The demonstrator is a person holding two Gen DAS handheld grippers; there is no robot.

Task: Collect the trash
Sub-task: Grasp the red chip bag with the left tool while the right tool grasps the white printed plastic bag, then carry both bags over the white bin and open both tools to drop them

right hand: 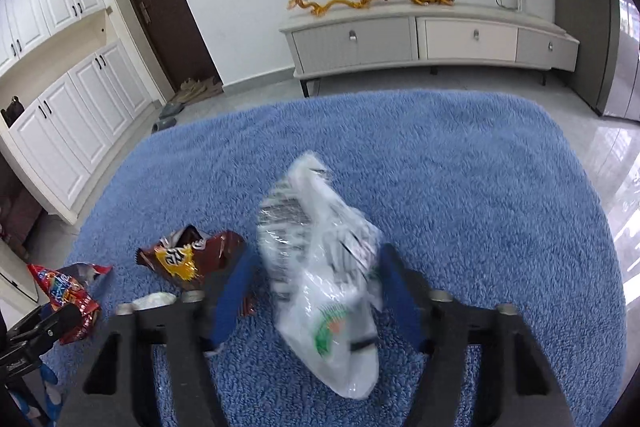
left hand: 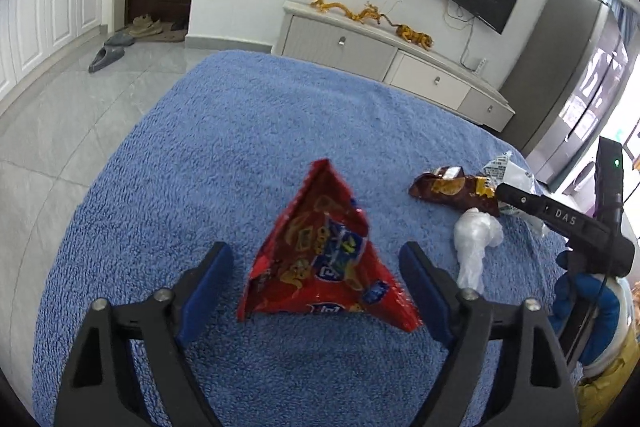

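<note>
Down my left wrist view, my left gripper (left hand: 316, 267) stood spread around the red snack bag (left hand: 320, 263) on the blue rug (left hand: 240, 131), pads not touching it; a brown wrapper (left hand: 452, 189) lay right of that bag. Through my right wrist view, my right gripper (right hand: 316, 283) bracketed the white plastic bag (right hand: 328, 287), right of the brown wrapper (right hand: 188, 255); whether it gripped, I couldn't tell.

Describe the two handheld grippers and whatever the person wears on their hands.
Both grippers are black, angular frames with silver bolt heads at the pivots and blue pads inside the fingers. The left gripper shows this plainly, as does the right gripper. From the left wrist view, the right unit carries white "DAS" lettering, a green indicator light and a thin black cable. The hand holding it wears a blue glove.
</note>
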